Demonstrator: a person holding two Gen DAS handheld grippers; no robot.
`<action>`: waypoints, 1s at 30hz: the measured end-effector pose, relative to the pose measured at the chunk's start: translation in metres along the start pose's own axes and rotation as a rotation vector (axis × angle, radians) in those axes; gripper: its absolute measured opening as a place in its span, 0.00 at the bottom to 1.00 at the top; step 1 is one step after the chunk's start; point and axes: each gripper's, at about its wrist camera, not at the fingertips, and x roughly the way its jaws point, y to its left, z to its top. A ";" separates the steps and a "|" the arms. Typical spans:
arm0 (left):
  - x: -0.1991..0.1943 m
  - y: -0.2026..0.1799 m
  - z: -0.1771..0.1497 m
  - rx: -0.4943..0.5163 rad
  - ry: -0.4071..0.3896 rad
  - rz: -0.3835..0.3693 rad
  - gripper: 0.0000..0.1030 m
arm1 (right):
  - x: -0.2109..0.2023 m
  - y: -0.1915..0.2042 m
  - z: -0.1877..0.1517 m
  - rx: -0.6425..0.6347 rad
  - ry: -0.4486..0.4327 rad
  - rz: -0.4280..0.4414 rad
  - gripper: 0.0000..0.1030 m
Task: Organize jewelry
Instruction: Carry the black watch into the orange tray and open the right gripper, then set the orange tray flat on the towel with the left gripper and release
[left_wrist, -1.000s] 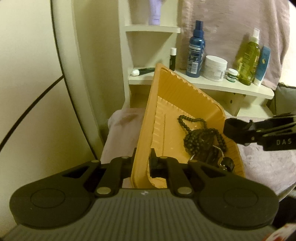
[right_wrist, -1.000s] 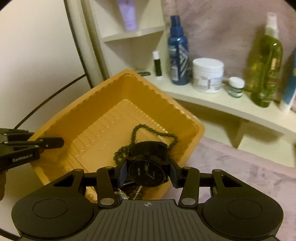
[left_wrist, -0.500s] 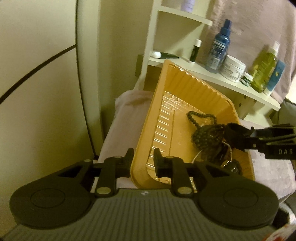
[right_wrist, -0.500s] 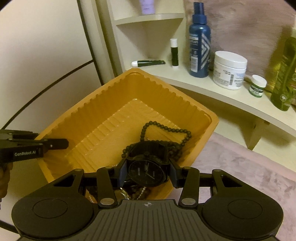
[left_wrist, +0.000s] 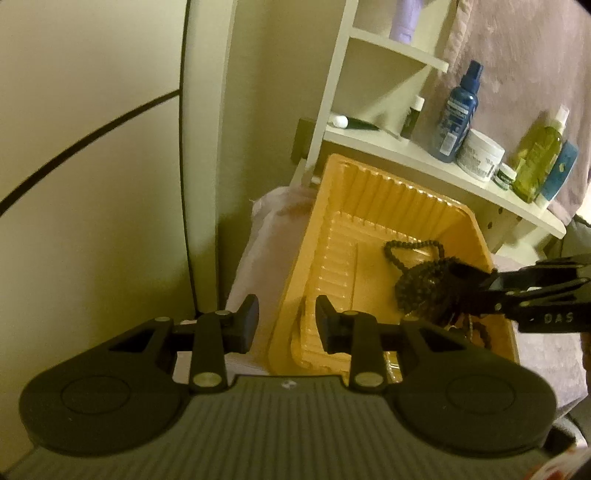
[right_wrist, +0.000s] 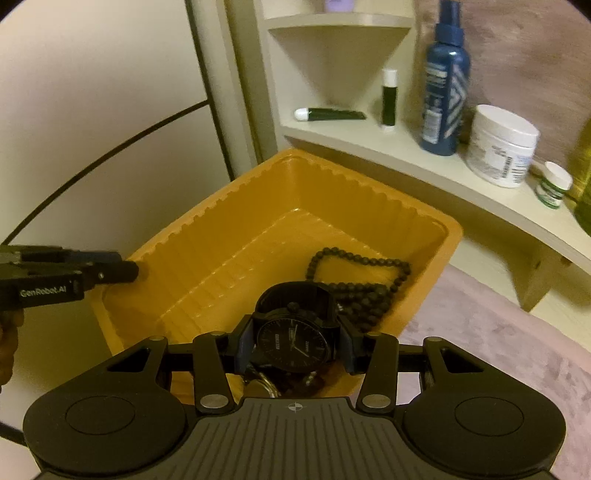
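Observation:
An orange plastic tray (left_wrist: 373, 192) (right_wrist: 229, 221) sits on a mauve cloth below a shelf. A black bead necklace (right_wrist: 362, 280) (left_wrist: 417, 269) lies inside it. My right gripper (right_wrist: 293, 341) is shut on a black wristwatch (right_wrist: 291, 338), held over the tray's near corner; it also shows in the left wrist view (left_wrist: 476, 291). My left gripper (left_wrist: 286, 323) is open with the tray's near wall between its fingers, not clamped; it shows at the tray's left rim in the right wrist view (right_wrist: 114, 271).
A white shelf (right_wrist: 424, 173) behind the tray holds a blue spray bottle (right_wrist: 443, 85), a white jar (right_wrist: 502, 147), a small tub (right_wrist: 554, 184), a lip balm (right_wrist: 389, 99) and a green tube (right_wrist: 332, 114). A cream wall panel (left_wrist: 92, 147) stands left.
My left gripper has opened and let go of the tray's wall; the tray has settled flatter. My right gripper has lowered the watch closer to the tray.

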 end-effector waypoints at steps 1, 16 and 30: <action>-0.002 0.001 0.000 -0.003 -0.006 0.001 0.29 | 0.003 0.001 0.001 0.000 0.008 0.008 0.45; -0.014 -0.005 0.000 0.019 -0.045 0.005 0.40 | -0.027 -0.017 -0.007 0.107 -0.097 -0.009 0.63; -0.031 -0.037 -0.010 0.115 -0.056 0.041 0.91 | -0.071 -0.030 -0.049 0.309 -0.096 -0.093 0.70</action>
